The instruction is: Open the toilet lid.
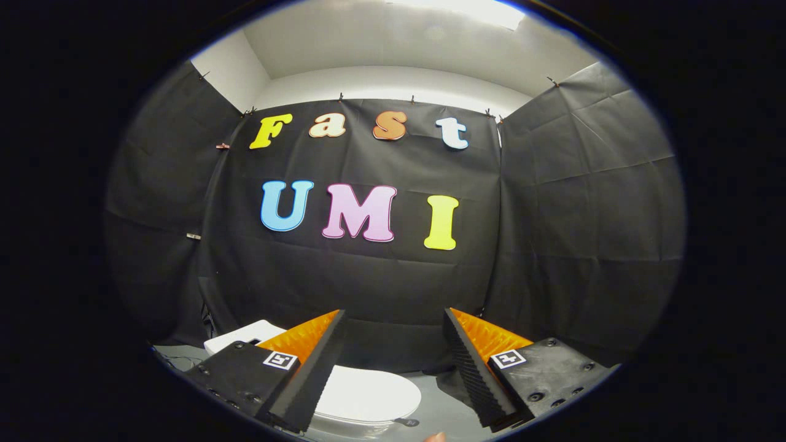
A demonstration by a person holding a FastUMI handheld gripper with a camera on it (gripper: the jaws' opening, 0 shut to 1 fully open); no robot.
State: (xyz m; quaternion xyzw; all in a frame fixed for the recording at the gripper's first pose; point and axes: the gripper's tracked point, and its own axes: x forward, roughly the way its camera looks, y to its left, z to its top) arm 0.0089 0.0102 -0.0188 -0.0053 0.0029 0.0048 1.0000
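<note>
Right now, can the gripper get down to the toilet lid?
Probably yes. The gripper is open, its fingers apart and holding nothing, and the closed toilet lid lies below and between them with nothing visible across the gap.

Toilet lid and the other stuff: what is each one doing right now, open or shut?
Lid: shut, lying flat on the toilet, untouched.
Tank: standing behind the lid, its cover on.
Gripper: open, fingers spread wide above the lid, holding nothing.
</note>
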